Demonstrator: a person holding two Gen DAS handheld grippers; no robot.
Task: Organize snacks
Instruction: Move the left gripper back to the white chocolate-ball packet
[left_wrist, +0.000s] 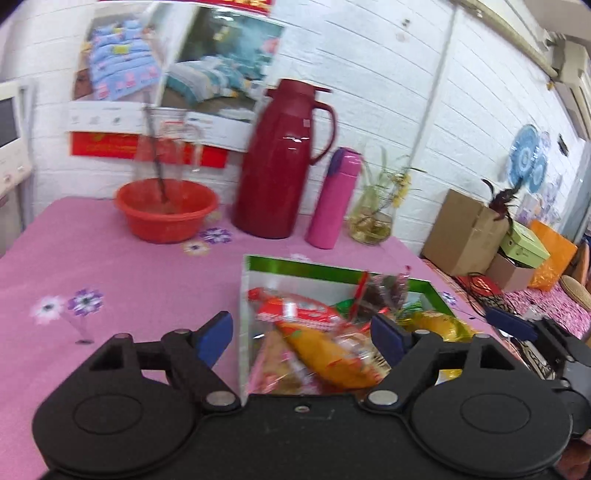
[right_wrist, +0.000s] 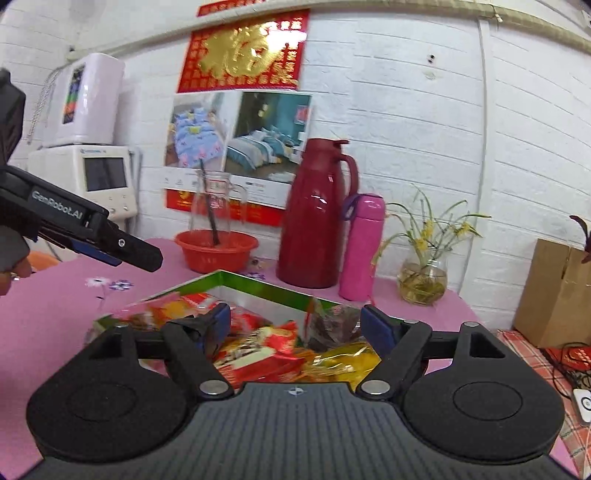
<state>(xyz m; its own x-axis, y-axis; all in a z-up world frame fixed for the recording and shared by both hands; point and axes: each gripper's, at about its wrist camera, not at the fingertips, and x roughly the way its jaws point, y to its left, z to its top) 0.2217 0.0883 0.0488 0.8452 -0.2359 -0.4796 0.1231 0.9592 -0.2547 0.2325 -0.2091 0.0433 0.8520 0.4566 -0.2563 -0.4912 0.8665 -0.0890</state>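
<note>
A green-rimmed box (left_wrist: 295, 266) with shiny inner walls sits on the pink tablecloth and holds several snack packets: a red one (left_wrist: 295, 310), an orange one (left_wrist: 328, 354), a yellow one (left_wrist: 439, 326). My left gripper (left_wrist: 301, 332) is open and empty above the box's near left side. In the right wrist view the same box (right_wrist: 266, 285) lies below my right gripper (right_wrist: 295, 325), which is open and empty over the packets (right_wrist: 266, 354). The left gripper also shows at the left of that view (right_wrist: 140, 254).
Behind the box stand a red basin (left_wrist: 166, 208) with a glass jar, a dark red thermos jug (left_wrist: 284, 162), a pink bottle (left_wrist: 332, 199) and a glass vase with plants (left_wrist: 373, 218). Cardboard boxes (left_wrist: 465, 232) and cables lie off the table's right side.
</note>
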